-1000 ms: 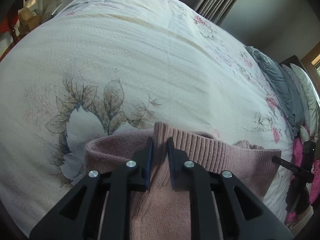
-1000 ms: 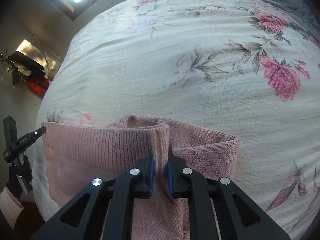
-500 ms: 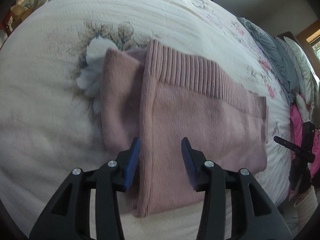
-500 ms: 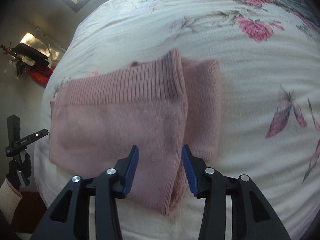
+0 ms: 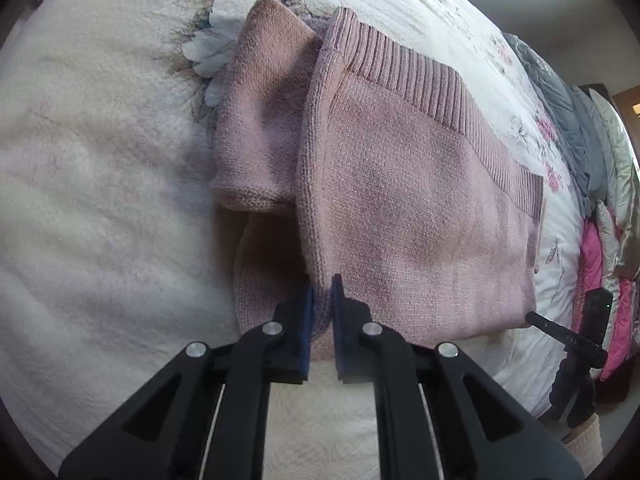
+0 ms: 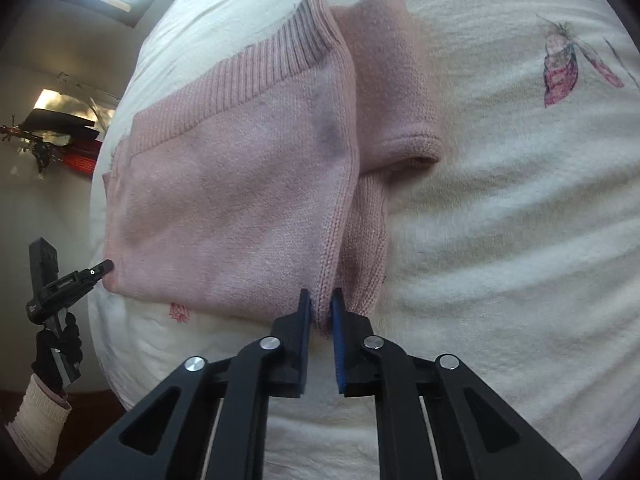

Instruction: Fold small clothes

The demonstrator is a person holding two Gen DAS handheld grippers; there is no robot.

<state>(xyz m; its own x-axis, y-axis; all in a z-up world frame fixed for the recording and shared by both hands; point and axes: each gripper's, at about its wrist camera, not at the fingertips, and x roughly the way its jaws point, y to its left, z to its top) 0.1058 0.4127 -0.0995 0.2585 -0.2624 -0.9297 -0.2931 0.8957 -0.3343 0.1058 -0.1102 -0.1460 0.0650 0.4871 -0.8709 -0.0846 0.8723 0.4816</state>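
Note:
A pink knitted sweater [image 5: 400,184] lies folded on the floral bedspread [image 5: 100,200], ribbed hem on top at the far side. A folded sleeve [image 5: 260,112] sticks out at its left end. My left gripper [image 5: 321,300] is shut on the sweater's near left corner. In the right wrist view the same sweater [image 6: 240,184] lies with a sleeve [image 6: 392,92] out to the right. My right gripper [image 6: 319,308] is shut on its near right corner. Each gripper shows at the edge of the other's view.
The bedspread [image 6: 500,220] extends wide around the sweater. Grey and pink bedding [image 5: 576,152] is piled at the far right of the left wrist view. A person's gloved hand and pale sleeve [image 6: 40,420] hold the left gripper beside the bed edge.
A second ago both grippers held the hem up. They laid it over the sweater, opened, drew back toward the near edge, and have now shut on the near corners.

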